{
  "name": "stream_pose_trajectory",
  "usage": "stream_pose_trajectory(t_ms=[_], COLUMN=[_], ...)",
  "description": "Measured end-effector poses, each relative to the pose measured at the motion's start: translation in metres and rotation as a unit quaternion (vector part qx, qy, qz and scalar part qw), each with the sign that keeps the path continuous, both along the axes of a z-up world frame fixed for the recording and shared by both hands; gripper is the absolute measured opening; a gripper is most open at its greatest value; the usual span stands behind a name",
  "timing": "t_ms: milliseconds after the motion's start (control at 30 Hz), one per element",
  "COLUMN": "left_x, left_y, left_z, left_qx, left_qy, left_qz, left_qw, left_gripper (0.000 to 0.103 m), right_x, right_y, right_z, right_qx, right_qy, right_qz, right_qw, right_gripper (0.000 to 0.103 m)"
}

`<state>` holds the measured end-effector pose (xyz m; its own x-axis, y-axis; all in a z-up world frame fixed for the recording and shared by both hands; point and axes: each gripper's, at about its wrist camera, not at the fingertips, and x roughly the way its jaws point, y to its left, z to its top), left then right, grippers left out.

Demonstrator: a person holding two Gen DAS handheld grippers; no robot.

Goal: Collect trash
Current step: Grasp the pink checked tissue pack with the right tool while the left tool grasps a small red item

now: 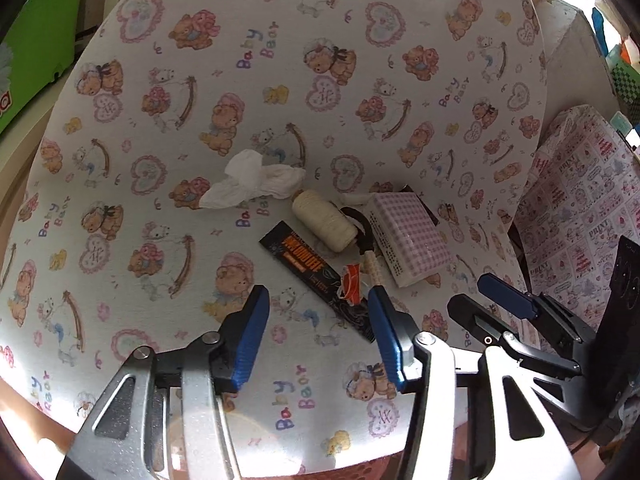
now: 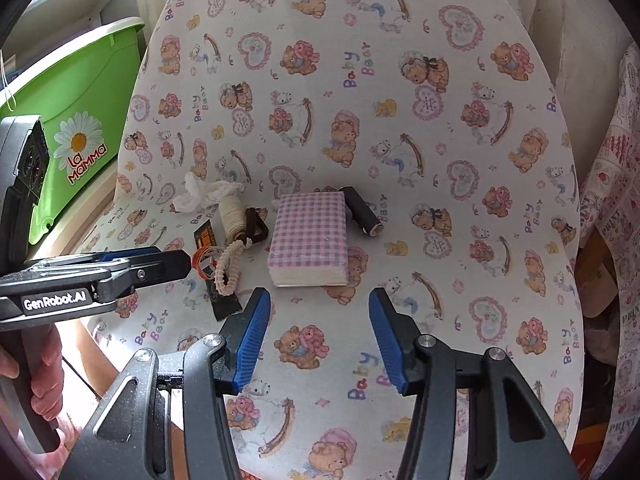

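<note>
- Crumpled tissue (image 1: 256, 182): lies on the bear-print tablecloth (image 1: 160, 80), just beside the cream thread spool (image 1: 324, 220).
- Black wrapper (image 1: 312, 268): flat, near the checked napkin pack (image 1: 408, 236).
- Left gripper (image 1: 318, 334): fingers spread, holding nothing.
- Right gripper (image 2: 320, 338): fingers spread, holding nothing.

Bear-print table (image 1: 168, 92) bears tissue (image 1: 256, 182), spool (image 1: 324, 220), wrapper (image 1: 308, 266), napkin pack (image 1: 408, 236).

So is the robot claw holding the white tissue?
No, the crumpled tissue lies alone on the teddy-bear cloth, beyond the open left gripper.
</note>
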<state>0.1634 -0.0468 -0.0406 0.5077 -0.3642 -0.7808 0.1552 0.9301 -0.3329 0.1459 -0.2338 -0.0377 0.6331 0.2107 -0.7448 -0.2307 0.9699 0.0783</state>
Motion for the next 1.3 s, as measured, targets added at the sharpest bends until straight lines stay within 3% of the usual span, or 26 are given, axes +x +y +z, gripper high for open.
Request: stream_pose_trajectory(t_ms=[67,267,333,467,567,933,1133,1167,1200,1233,1300], left_x=[0.002,0.001,0.002,-0.004,-0.006,-0.005,-0.01,-0.011,-0.012,-0.012,-0.012], left_y=[-0.01,-0.03,-0.033,-0.032,-0.023,0.009,0.011,0.011,0.01,0.01,0.009], left_z=[-0.001,-0.004,-0.004,0.005,0.013,0.013,0.016,0.017,0.018,0.019,0.02], left_qx=[0.011,0.043,0.042,0.056,0.045,0.06,0.064,0.067,0.069,0.069,0.066], left_qy=[-0.004,-0.029,-0.031,-0.059,-0.07,-0.065,-0.072,-0.073,-0.075,-0.075,-0.077], left_qz=[-0.016,-0.049,-0.057,-0.05,-0.038,0.01,0.007,0.007,0.007,0.007,0.008], left_qw=[0.9998,0.9974,0.997,0.9954,0.9958,0.996,0.9954,0.995,0.9948,0.9947,0.9949], left_gripper=[0.024,0.021,0.007,0.007,0.007,0.008,0.008,0.008,0.008,0.008,0.008], right_x=[0.0,0.0,0.001,0.002,0.002,0.006,0.025,0.028,0.032,0.035,0.039], right_y=[-0.002,-0.009,-0.01,-0.01,-0.007,0.015,0.012,0.013,0.015,0.017,0.02], right_z=[0.001,0.005,0.004,0.003,0.003,0.008,0.003,0.002,0.002,0.002,0.003], right_qx=[0.001,0.004,0.005,0.003,0.005,-0.012,0.006,0.004,0.004,0.007,0.0], right_qy=[-0.001,-0.007,-0.006,-0.005,-0.007,-0.031,-0.013,-0.011,-0.006,-0.002,-0.01], right_qz=[-0.003,-0.008,-0.01,-0.012,-0.01,-0.002,-0.009,-0.013,-0.013,-0.006,-0.006], right_qw=[1.0,1.0,1.0,1.0,1.0,0.999,1.0,1.0,1.0,1.0,1.0], right_gripper=[0.054,0.054,0.054,0.054,0.054,0.054,0.055,0.063,0.077,0.083,0.084])
